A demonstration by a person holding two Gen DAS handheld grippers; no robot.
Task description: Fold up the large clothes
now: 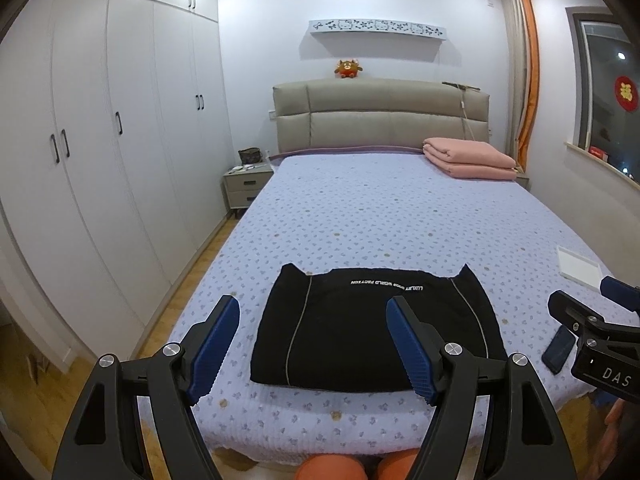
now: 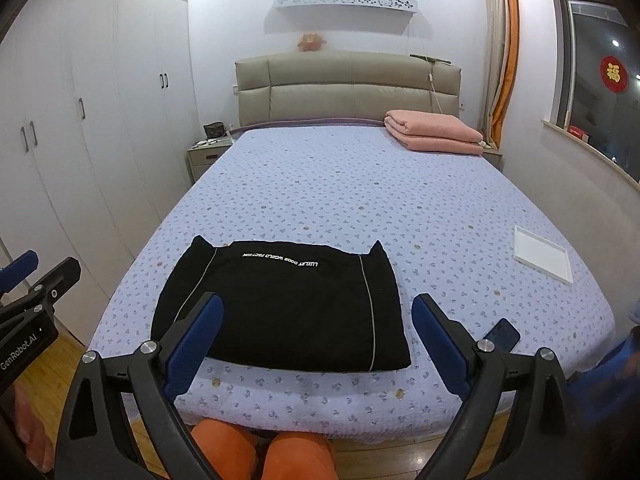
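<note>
A black garment (image 1: pixel 360 328) with thin pale seam lines and white lettering lies folded into a flat rectangle at the near end of the bed (image 1: pixel 400 216); it also shows in the right wrist view (image 2: pixel 288 312). My left gripper (image 1: pixel 312 344) is open and empty, held above the bed's near edge in front of the garment. My right gripper (image 2: pixel 316 340) is open and empty, also hovering before the garment. The right gripper shows at the right edge of the left wrist view (image 1: pixel 592 300), and the left gripper shows at the left edge of the right wrist view (image 2: pixel 36 272).
A dark phone (image 2: pixel 502 334) lies right of the garment. A white tray (image 2: pixel 542 254) sits at the bed's right side. Folded pink blankets (image 2: pixel 434 132) lie near the headboard. White wardrobes (image 1: pixel 100 160) line the left wall. A nightstand (image 1: pixel 246 184) stands left of the bed.
</note>
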